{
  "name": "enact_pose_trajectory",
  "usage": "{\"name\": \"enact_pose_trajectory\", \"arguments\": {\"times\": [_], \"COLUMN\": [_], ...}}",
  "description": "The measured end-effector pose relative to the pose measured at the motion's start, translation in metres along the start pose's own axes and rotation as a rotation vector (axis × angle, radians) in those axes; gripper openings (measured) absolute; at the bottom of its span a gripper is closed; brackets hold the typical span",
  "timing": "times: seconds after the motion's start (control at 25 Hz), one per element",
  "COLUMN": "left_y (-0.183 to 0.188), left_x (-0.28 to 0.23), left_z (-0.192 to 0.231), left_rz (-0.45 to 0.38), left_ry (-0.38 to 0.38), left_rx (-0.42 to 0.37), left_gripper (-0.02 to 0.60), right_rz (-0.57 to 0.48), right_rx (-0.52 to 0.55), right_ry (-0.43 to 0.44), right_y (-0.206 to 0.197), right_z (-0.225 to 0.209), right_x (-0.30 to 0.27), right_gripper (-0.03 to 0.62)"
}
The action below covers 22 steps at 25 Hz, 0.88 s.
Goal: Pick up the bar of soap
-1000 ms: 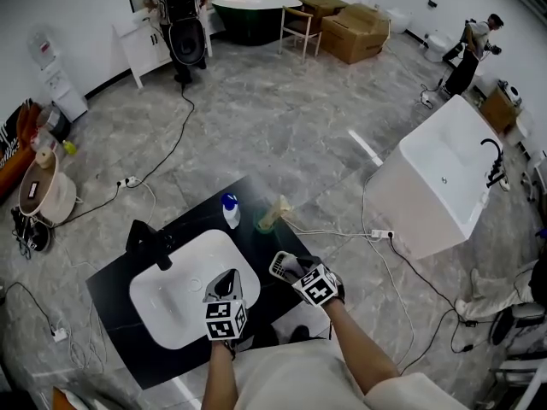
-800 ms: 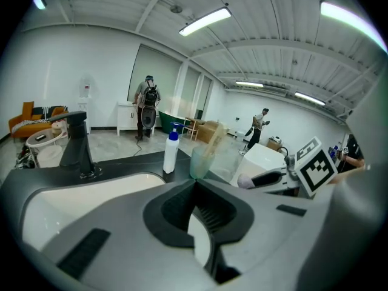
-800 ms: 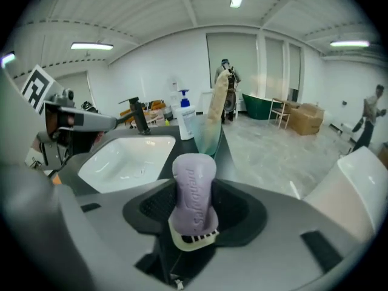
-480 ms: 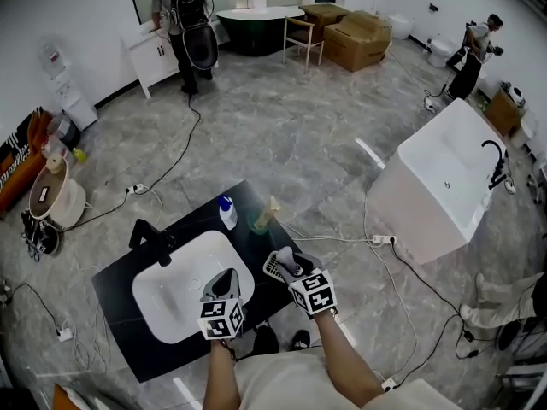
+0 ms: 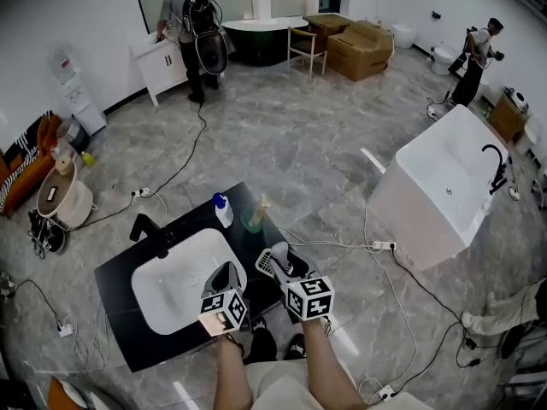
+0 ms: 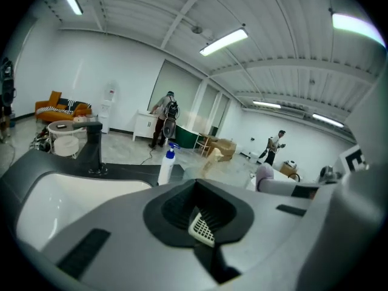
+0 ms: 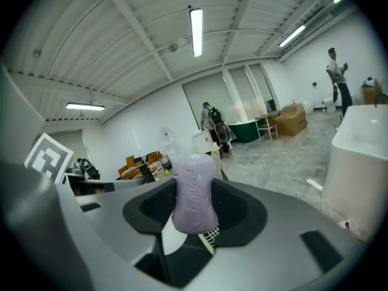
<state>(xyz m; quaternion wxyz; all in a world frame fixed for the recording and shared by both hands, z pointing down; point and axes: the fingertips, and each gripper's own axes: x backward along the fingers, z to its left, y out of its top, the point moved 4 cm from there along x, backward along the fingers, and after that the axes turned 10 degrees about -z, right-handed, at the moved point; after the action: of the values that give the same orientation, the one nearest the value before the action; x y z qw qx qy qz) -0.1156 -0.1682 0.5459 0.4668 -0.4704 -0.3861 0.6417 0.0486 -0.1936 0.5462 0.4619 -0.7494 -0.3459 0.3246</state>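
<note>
black counter [image 5: 115, 290] at far left, with a dark faucet [image 5: 152, 231] at the back rim of the white basin [image 5: 175, 284]. the faucet spout faced the bowl.

left gripper [image 5: 226, 273] hung over the basin's near right edge. its own view showed the jaws drawn together with nothing between them. judged idle, parked low and out of the way so the other side had room.

spray bottle [image 5: 222, 210] stood upright on the counter behind the basin. a pale cup-like item [image 5: 254, 218] stood just beside it to the right; could not tell what it held. both were well clear of the grippers.

right gripper [image 5: 275, 261] was over the counter's right end. its jaws stood wide but were clamped on the bar of soap [image 7: 194, 193], a lilac bar. the bar stood on end, pinched across its narrow waist, most of it poking above the jaws. the waist grip likely suited a slick, rounded bar, since the flare above and below should stop it sliding out. the soap looked raised off the counter, so the pick-up was judged as good as done.
</note>
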Motion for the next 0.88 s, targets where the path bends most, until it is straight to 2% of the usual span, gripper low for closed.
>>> {"name": "enact_pose_trajectory", "arguments": {"times": [0.16,0.32,0.52,0.88], "left_y": [-0.010,-0.016,-0.016,-0.022], "left_x": [0.030,0.047,0.050,0.051], "left_z": [-0.014,-0.018,-0.025,-0.044], "left_rz": [0.011,-0.014,-0.057,-0.044], "left_ry": [-0.026,-0.035,-0.014,-0.068], "left_rx": [-0.111,-0.182,-0.117,-0.161], "left_gripper": [0.006,0.006,0.006,0.005], "right_rz": [0.000,-0.035,-0.029,-0.041], "right_rx": [0.090,0.100,0.127,0.135], "right_ry": [0.065,0.061,0.091,0.115], "right_y": [0.003,-0.003,-0.006,-0.005], "right_z": [0.010,0.001,-0.001,-0.002], "right_x": [0.025,0.048,0.063,0.068], "right_gripper": [0.186,0.186,0.186,0.186]}}
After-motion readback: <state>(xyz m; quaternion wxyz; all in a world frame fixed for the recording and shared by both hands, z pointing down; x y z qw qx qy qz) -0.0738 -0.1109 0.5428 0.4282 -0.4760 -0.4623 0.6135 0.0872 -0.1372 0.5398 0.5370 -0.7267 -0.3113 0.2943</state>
